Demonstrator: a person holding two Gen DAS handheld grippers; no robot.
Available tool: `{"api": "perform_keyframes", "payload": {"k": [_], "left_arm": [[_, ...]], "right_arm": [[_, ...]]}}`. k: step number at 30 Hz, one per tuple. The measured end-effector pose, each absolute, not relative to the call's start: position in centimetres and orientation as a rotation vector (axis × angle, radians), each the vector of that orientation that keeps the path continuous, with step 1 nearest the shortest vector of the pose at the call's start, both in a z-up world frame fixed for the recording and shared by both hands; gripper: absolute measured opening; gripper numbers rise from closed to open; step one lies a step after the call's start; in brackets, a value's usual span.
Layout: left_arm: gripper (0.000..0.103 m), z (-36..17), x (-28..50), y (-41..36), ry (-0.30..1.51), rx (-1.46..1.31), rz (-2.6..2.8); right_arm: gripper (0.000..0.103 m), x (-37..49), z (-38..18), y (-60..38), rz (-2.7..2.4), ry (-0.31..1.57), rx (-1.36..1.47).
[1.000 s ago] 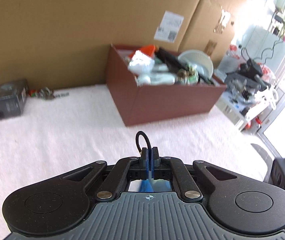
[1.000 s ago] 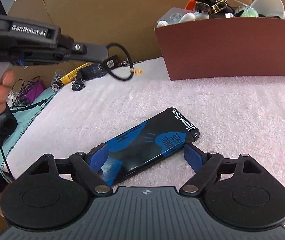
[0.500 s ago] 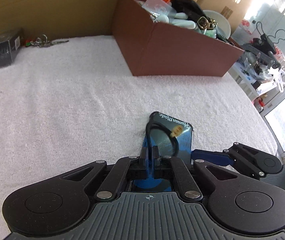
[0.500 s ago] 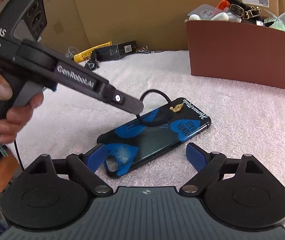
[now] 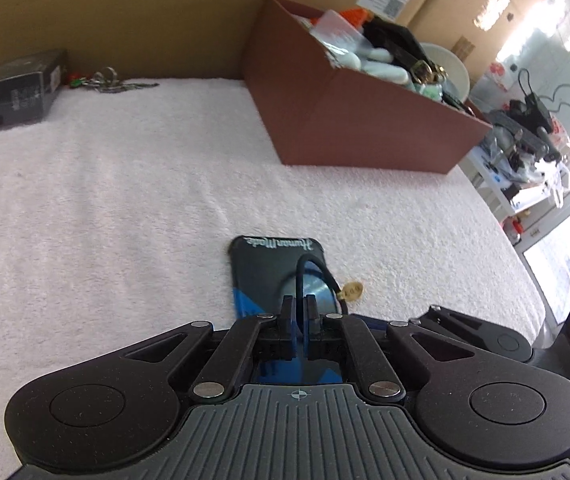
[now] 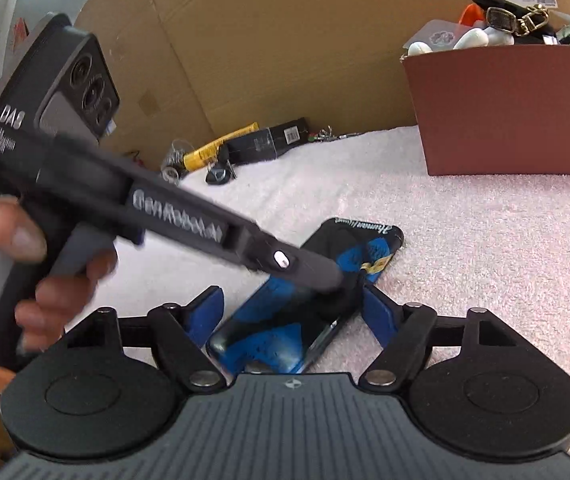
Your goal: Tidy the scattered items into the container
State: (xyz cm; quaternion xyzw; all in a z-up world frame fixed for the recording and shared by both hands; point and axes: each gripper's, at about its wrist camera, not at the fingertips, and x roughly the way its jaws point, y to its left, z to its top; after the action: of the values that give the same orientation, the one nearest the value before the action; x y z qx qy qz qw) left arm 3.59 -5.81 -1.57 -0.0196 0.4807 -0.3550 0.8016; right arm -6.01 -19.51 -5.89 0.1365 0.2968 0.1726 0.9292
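A black and blue phone case [image 5: 273, 268] lies flat on the white towel [image 5: 125, 200]; it also shows in the right wrist view [image 6: 285, 320]. My left gripper [image 5: 299, 306] is shut on a black hair tie [image 5: 313, 268] with a small gold charm [image 5: 352, 290], pressed down over the case. My right gripper [image 6: 293, 312] is open, its blue pads [image 6: 205, 312] on either side of the case's near end. The brown box [image 5: 365, 128], full of items, stands at the back right.
A black box [image 5: 13, 92], a yellow tube [image 6: 217, 146], keys [image 5: 105, 80] and a car key fob [image 6: 219, 176] lie at the towel's far left along the cardboard wall [image 5: 125, 20]. The towel's right edge drops off beside cluttered shelves [image 5: 525, 140].
My left gripper has come down with the hair tie onto the phone case. My right gripper has slid forward so its open pads straddle the case's near end.
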Motion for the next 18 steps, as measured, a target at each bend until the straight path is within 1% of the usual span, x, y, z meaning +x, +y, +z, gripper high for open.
{"api": "perform_keyframes", "payload": {"k": [6,10,11,12,14,18], "left_arm": [[0.000,-2.0,3.6,-3.7,1.063,0.003,-0.712],[0.001,-2.6,3.4,-3.7,1.084,-0.025,-0.733],[0.007,-2.6,3.3,-3.8,1.080,-0.024,-0.731],[0.015,-2.7,3.2,-3.9,1.075,-0.020,-0.732],[0.023,-2.6,3.1,-4.0,1.074,-0.028,-0.731],[0.023,-2.8,3.4,-3.4,1.074,-0.056,-0.721]], "right_arm": [[0.077,-6.5,-5.5,-18.6,0.354,0.658,0.209],[0.083,-6.1,-5.6,-18.7,0.378,0.658,0.248],[0.087,-6.0,-5.7,-18.6,0.383,0.656,0.258],[0.089,-6.0,-5.8,-18.6,0.388,0.654,0.268],[0.094,-5.9,-5.9,-18.7,0.401,0.644,0.297],[0.096,-5.0,-6.3,-19.5,0.398,0.605,0.412]]}}
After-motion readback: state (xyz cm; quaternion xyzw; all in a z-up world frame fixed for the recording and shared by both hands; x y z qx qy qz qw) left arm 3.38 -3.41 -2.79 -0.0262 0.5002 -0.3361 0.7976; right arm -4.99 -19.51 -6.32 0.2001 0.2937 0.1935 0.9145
